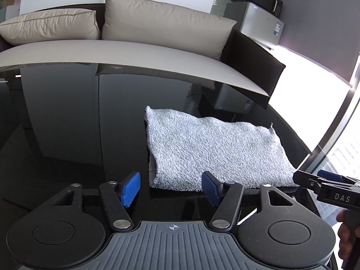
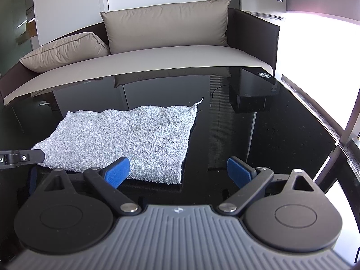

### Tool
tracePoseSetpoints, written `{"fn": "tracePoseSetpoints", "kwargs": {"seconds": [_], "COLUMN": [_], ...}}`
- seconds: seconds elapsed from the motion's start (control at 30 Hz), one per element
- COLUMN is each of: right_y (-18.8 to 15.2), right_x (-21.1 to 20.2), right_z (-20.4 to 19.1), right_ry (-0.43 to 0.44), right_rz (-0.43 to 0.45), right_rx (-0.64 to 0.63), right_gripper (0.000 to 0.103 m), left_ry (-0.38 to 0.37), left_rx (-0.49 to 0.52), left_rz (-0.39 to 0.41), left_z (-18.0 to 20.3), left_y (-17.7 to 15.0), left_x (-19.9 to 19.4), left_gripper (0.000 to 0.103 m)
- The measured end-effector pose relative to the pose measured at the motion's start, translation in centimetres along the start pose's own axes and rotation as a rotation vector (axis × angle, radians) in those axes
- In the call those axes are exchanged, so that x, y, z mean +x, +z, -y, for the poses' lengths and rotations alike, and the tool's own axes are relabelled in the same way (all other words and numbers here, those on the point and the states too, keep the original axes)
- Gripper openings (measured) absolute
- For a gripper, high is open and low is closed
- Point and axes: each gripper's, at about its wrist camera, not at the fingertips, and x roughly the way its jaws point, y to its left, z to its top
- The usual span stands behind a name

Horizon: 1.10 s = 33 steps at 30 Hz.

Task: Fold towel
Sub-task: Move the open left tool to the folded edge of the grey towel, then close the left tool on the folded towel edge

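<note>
A pale grey terry towel (image 1: 213, 150) lies folded flat on the glossy black table (image 1: 67, 135). My left gripper (image 1: 170, 188) is open low over the table, and the towel's near left corner sits between its blue pads (image 1: 130, 189) without touching them. My right gripper (image 2: 177, 172) is open wider at the towel's (image 2: 126, 139) near right corner, with its left pad (image 2: 118, 172) over the cloth and its right pad over bare table. Each gripper shows at the edge of the other's view: the right gripper (image 1: 326, 184) with a hand on it, the left gripper (image 2: 22, 157) by the towel's left corner.
Beyond the table's far edge (image 2: 157, 72) stands a sofa with beige cushions (image 1: 166, 22). A small silver fridge (image 1: 258, 22) with a black microwave on top is at the back right. Bright windows (image 2: 315, 56) run along the right side.
</note>
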Motion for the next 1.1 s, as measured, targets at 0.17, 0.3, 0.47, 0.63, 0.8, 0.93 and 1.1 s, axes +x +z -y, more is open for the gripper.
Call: {"fn": "tracePoseSetpoints", "kwargs": {"seconds": [0.17, 0.3, 0.47, 0.63, 0.8, 0.93, 1.1], "right_y": [-0.1, -0.1, 0.0, 0.1, 0.2, 0.2, 0.3], "right_x": [0.0, 0.0, 0.1, 0.2, 0.2, 0.3, 0.3], "right_z": [-0.1, 0.0, 0.1, 0.2, 0.2, 0.3, 0.4], "right_ry": [0.001, 0.002, 0.001, 0.001, 0.0, 0.0, -0.001], "right_rz": [0.0, 0.0, 0.001, 0.001, 0.002, 0.002, 0.003], "right_rx": [0.0, 0.002, 0.003, 0.004, 0.005, 0.006, 0.007], "right_gripper": [0.096, 0.096, 0.096, 0.096, 0.096, 0.096, 0.096], "left_ry": [0.0, -0.001, -0.012, -0.031, -0.05, -0.053, -0.05], "left_rx": [-0.025, -0.053, -0.077, -0.102, -0.146, -0.145, -0.132], "left_rz": [0.0, 0.0, -0.002, -0.01, -0.023, -0.013, -0.006], "left_z": [-0.2, -0.6, -0.8, -0.8, -1.1, -1.0, -0.7], "left_y": [0.0, 0.1, 0.3, 0.4, 0.5, 0.6, 0.8], "left_x": [0.1, 0.3, 0.6, 0.9, 1.3, 1.3, 1.1], "left_gripper": [0.055, 0.055, 0.034, 0.02, 0.008, 0.007, 0.006]}}
